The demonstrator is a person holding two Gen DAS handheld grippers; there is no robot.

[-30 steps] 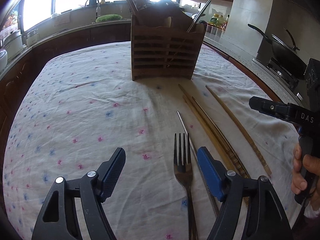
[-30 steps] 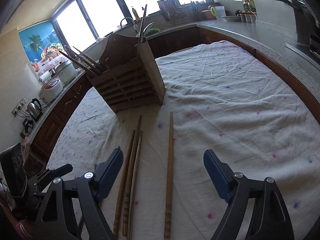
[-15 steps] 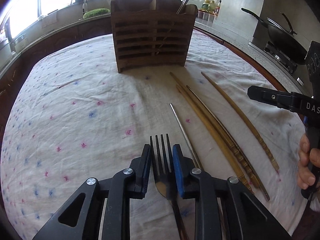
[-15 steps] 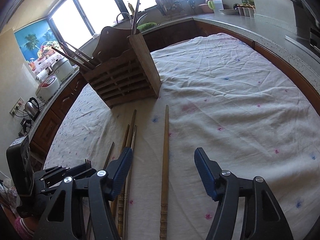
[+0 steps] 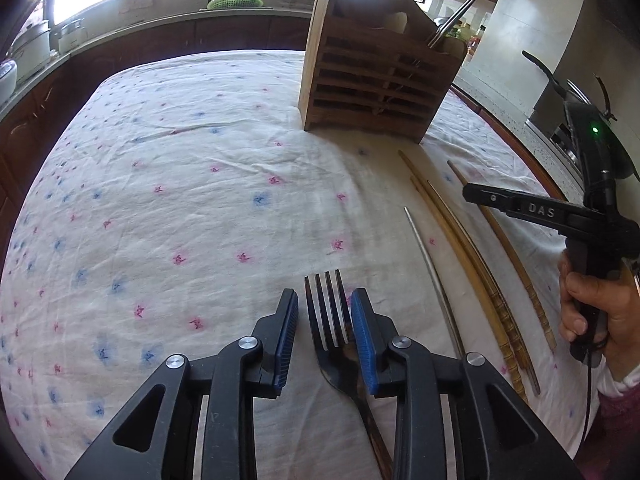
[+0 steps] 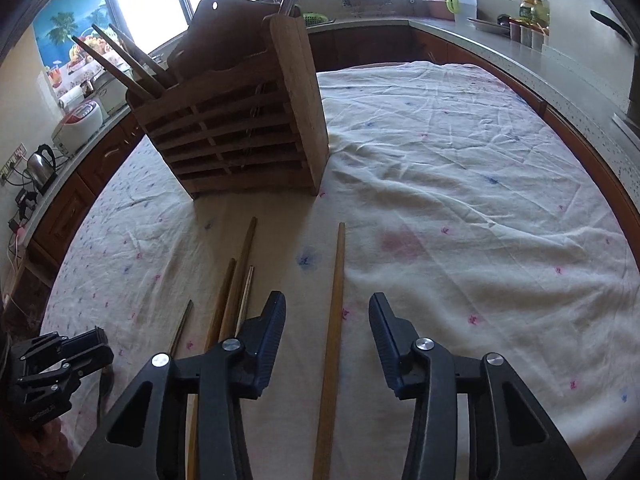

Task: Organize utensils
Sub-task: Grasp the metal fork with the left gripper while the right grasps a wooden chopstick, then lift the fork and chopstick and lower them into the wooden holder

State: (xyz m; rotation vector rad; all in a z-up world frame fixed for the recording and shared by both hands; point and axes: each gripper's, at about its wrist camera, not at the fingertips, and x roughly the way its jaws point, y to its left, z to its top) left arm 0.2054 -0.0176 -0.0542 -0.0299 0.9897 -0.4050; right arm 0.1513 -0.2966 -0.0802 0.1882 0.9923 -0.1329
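A metal fork sits between the pads of my left gripper. The right pad touches it; a gap shows on the left, so the grip is unclear. A thin metal chopstick and several wooden chopsticks lie on the cloth to its right. My right gripper is open and straddles a single wooden chopstick. The other chopsticks lie to its left. A wooden slatted utensil holder with utensils in it stands further back; it also shows in the right wrist view.
A white flowered cloth covers the round table. My right gripper and hand show at the right of the left wrist view. My left gripper shows at the lower left of the right wrist view. Kitchen counters ring the table.
My left gripper closed around the fork, then its jaws widened slightly. It has turned left. My right gripper narrowed and moved forward over the single chopstick.
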